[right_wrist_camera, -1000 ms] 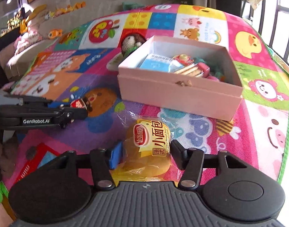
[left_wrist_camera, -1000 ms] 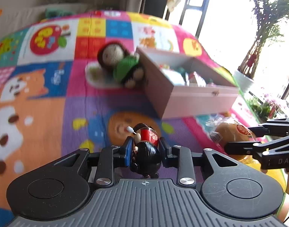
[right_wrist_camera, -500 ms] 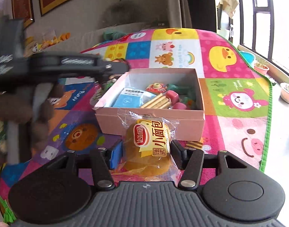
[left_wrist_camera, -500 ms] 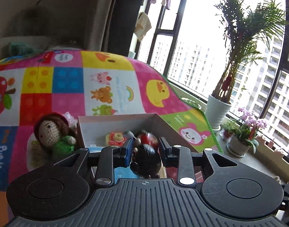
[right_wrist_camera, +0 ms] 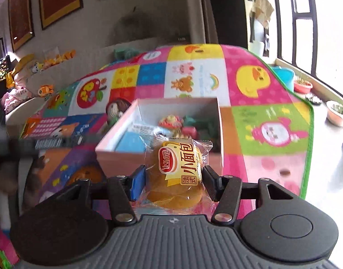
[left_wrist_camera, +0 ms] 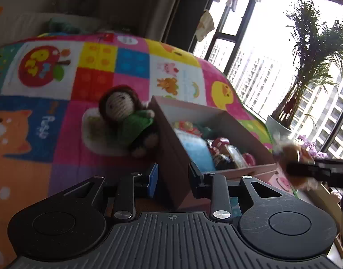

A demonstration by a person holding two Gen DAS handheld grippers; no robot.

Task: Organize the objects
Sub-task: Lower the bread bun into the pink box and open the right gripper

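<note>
Left gripper [left_wrist_camera: 173, 174]: jaws stood narrowly apart with nothing between the pads. The near corner of the pink box [left_wrist_camera: 171, 148] showed in the gap beyond them; whether a pad touched the cardboard could not be told from this angle. Right gripper [right_wrist_camera: 173, 179]: closed on the wrapped bread bun [right_wrist_camera: 178, 168], pads pressing the clear wrapper on both sides, label facing the camera. The bun was held just in front of the box's near wall [right_wrist_camera: 117, 159] and above the mat, not yet inside the box. In the left wrist view the right gripper [left_wrist_camera: 317, 170] appeared blurred at the right edge, beside the box. The open box held a blue packet [right_wrist_camera: 128, 143] and small mixed toys. A crocheted doll [left_wrist_camera: 126, 116] lay against the box's outer side wall. All rested on the colourful play mat [left_wrist_camera: 93, 67]. A potted palm [left_wrist_camera: 306, 67] stood by the window.
</note>
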